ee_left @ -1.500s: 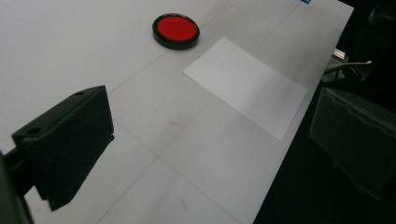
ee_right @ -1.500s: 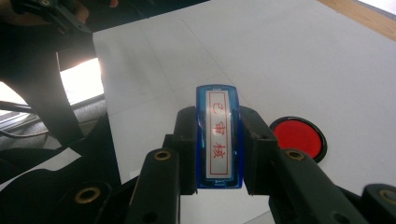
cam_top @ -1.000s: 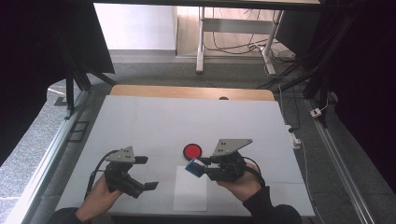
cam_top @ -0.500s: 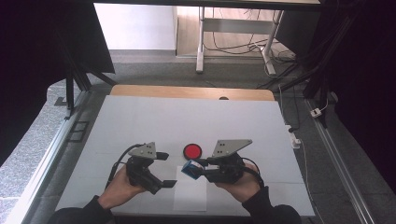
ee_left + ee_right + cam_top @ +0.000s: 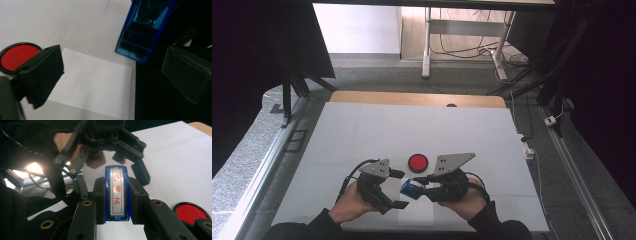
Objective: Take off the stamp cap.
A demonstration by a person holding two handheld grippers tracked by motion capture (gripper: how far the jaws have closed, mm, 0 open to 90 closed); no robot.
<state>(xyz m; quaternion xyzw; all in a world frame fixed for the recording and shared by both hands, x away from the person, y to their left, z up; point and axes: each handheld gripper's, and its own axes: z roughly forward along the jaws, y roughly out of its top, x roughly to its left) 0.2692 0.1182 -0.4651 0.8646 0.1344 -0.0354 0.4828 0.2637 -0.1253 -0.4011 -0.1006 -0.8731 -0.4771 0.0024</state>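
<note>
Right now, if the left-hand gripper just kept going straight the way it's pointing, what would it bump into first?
Most likely the blue stamp held shut in the right gripper. The left gripper points toward it with jaws open, the stamp just ahead of them. Depth is hard to judge, so it might instead pass over the white paper.

Red characters "已审核" on the blue stamp's [image 5: 117,193] white label

The high view looks down on the table [image 5: 362,130]; both close gripper views share the red pad [image 5: 15,55].
</note>
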